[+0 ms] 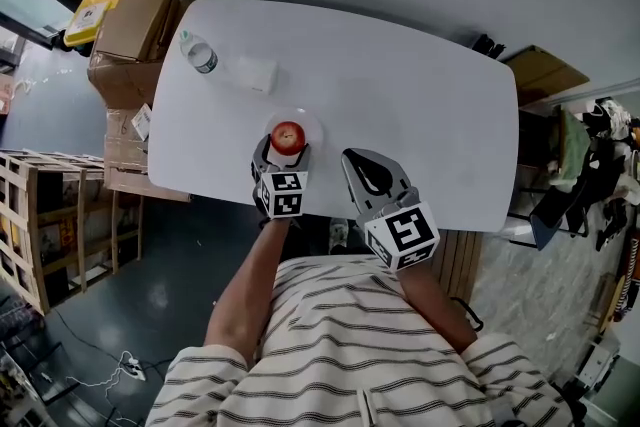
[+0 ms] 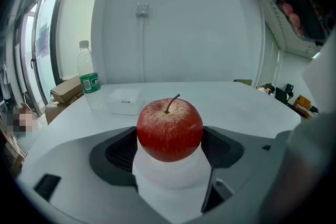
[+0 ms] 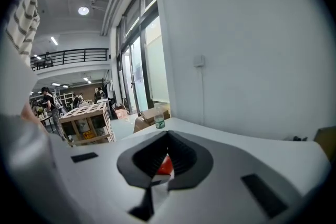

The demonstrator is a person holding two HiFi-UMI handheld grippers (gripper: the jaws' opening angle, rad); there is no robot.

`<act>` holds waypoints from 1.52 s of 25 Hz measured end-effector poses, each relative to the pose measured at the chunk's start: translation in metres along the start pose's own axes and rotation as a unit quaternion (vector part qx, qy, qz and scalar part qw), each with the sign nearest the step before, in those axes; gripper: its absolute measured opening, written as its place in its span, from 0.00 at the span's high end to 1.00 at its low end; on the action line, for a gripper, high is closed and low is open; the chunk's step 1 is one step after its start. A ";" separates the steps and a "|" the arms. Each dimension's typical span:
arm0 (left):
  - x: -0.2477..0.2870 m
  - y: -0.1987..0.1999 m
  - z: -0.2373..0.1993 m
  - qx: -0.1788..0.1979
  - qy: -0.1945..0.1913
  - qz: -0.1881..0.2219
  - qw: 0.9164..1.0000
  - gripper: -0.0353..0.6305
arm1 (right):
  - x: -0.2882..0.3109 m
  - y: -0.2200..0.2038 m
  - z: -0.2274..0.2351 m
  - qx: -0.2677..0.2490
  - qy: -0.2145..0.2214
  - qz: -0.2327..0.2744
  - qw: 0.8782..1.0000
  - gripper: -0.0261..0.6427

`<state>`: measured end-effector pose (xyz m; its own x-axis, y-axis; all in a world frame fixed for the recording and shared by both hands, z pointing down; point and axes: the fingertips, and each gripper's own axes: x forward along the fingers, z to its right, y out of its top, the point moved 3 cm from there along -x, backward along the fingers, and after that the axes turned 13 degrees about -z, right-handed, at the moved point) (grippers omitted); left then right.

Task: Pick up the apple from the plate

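Well, past the apple (image 2: 169,129), the green bottle label (image 2: 90,83) is illegible.

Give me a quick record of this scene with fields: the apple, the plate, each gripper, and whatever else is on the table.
apple: red, stem up, sitting on the plate
plate: small, white, near the front edge of the table
left gripper: around the apple, pads against both its sides
right gripper: jaws together, empty, beside the plate
also on table: upright water bottle, white box next to it
status: apple not yet lifted
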<state>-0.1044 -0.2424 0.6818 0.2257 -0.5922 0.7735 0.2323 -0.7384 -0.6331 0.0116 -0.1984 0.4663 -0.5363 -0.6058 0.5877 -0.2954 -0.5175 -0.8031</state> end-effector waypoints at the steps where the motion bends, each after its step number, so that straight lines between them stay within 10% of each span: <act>1: -0.004 0.003 0.001 -0.002 -0.001 0.005 1.000 0.36 | -0.001 0.001 0.000 0.003 0.001 0.003 1.000 0.94; 38: -0.174 0.107 0.028 -0.023 0.000 0.137 0.990 0.36 | -0.036 0.033 0.001 0.015 0.012 0.083 0.996 0.94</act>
<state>-0.0925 -0.2095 0.4786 0.2742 -0.7730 0.5722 0.1190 -0.5631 -0.8178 0.0221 -0.1937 0.4187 -0.5939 -0.6702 0.4451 -0.1786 -0.4296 -0.8852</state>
